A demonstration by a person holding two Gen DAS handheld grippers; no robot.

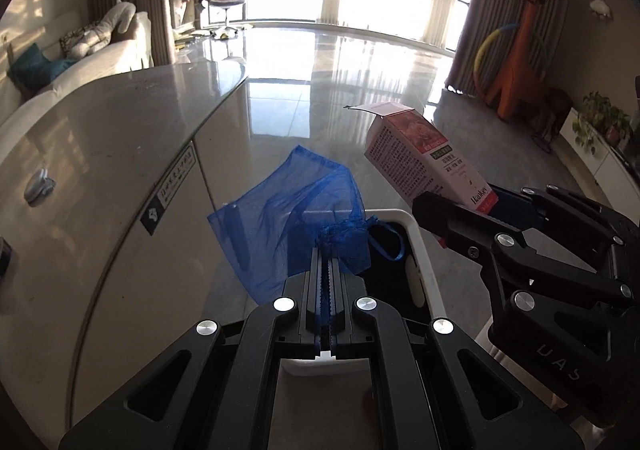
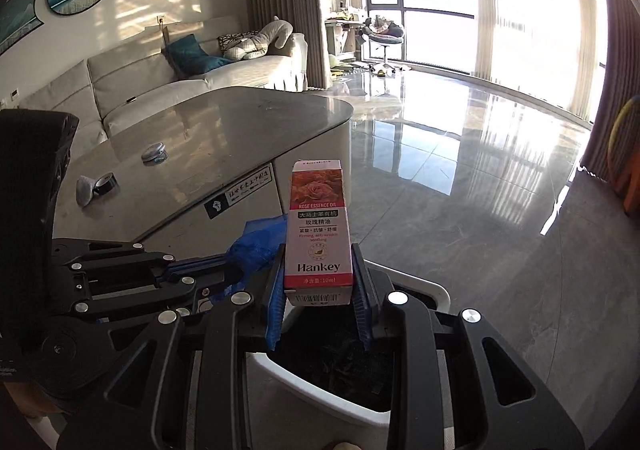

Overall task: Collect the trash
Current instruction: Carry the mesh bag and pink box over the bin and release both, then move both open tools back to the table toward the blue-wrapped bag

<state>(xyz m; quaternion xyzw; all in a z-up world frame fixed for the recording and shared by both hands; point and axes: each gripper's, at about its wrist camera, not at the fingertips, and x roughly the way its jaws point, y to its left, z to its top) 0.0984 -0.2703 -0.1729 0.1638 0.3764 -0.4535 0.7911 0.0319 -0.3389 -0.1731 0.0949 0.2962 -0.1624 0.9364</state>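
My left gripper (image 1: 329, 254) is shut on a blue mesh pouch (image 1: 280, 218) and holds it above the rim of a white trash bin (image 1: 416, 250). My right gripper (image 2: 318, 282) is shut on a small pink and white rose essence oil box (image 2: 318, 226), held upright over the dark opening of the bin (image 2: 400, 418). In the left wrist view the right gripper (image 1: 476, 210) holds the box (image 1: 424, 158) tilted at the right. In the right wrist view the left gripper (image 2: 236, 270) with the pouch (image 2: 260, 242) is at the left.
A grey rounded table (image 2: 224, 126) stands left of the bin, with a small clip-like object (image 2: 153, 152), a tape roll (image 2: 105, 182) and a crumpled item (image 2: 84, 190) on it. A sofa (image 2: 152, 74) lies behind. Glossy floor (image 2: 460, 178) stretches to the windows.
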